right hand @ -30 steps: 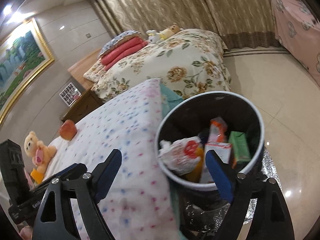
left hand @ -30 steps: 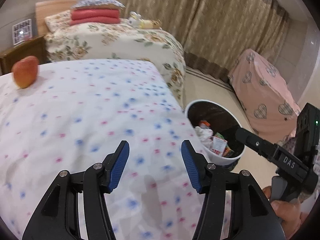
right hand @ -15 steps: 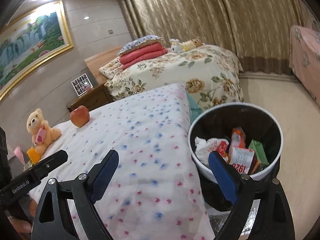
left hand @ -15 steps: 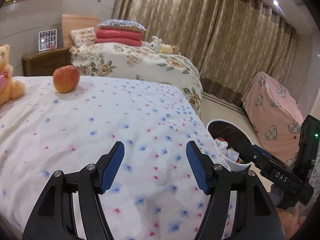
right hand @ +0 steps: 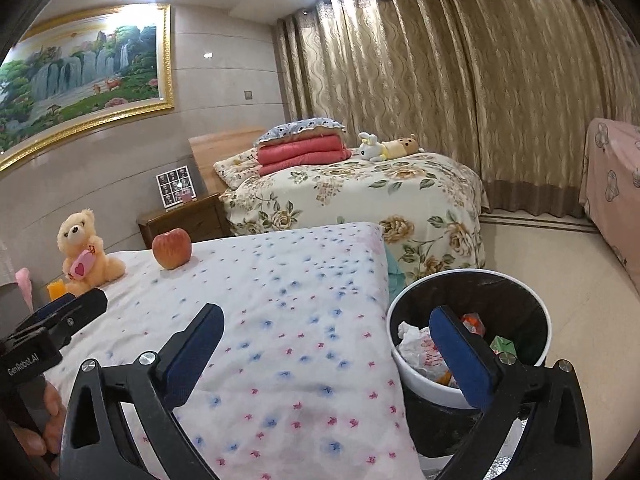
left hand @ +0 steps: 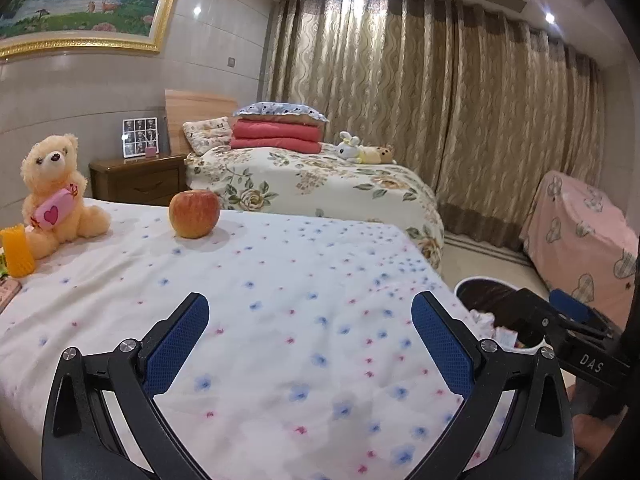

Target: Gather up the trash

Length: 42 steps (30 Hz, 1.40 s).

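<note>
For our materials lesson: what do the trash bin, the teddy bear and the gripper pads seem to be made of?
Trash bin: probably plastic, smooth and glossy white outside, dark inside.
Teddy bear: plush fabric, with a fuzzy, matte pile.
Pads on the left gripper and right gripper: likely rubber or soft plastic, matte blue with a fine grid texture.

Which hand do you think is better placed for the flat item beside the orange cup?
Probably left: both tongs just opened, empty, but left tongs sit nearer the orange cup and flat item; right tongs are beside the bin.
</note>
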Each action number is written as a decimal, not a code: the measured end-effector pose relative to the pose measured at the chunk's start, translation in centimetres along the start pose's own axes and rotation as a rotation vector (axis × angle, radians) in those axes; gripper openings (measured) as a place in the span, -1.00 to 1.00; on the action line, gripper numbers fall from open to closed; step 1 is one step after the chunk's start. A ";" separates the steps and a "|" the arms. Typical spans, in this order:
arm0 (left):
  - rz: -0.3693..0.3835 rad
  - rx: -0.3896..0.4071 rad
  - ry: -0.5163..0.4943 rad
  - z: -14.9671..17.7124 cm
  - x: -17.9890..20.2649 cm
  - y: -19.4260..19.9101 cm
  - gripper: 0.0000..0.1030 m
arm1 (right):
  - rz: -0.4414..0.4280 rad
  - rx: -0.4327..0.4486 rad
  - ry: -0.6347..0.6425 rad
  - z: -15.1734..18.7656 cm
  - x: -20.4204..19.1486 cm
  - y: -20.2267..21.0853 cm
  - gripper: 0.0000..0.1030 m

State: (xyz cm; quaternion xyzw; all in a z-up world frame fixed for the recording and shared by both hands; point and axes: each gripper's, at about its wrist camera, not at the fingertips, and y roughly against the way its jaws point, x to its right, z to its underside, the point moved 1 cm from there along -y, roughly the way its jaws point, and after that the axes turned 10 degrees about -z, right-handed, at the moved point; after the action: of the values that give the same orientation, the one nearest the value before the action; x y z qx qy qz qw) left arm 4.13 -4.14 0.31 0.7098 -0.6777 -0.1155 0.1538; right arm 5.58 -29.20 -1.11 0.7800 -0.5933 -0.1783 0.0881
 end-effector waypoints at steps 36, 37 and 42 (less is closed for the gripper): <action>-0.082 0.020 -0.032 0.6 -0.3 0.4 1.00 | -0.018 0.012 0.006 0.6 -0.8 0.3 1.00; -0.081 0.020 -0.032 0.6 -0.3 0.4 1.00 | -0.018 0.012 0.006 0.6 -0.8 0.4 1.00; -0.088 0.028 -0.037 0.6 -0.3 0.6 1.00 | -0.017 0.012 0.006 0.6 -0.8 0.4 1.00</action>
State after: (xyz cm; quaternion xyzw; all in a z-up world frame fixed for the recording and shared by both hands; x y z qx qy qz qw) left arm 3.33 -3.93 -0.08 0.7388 -0.6500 -0.1259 0.1261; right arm 4.85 -28.49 -1.39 0.7862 -0.5873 -0.1733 0.0836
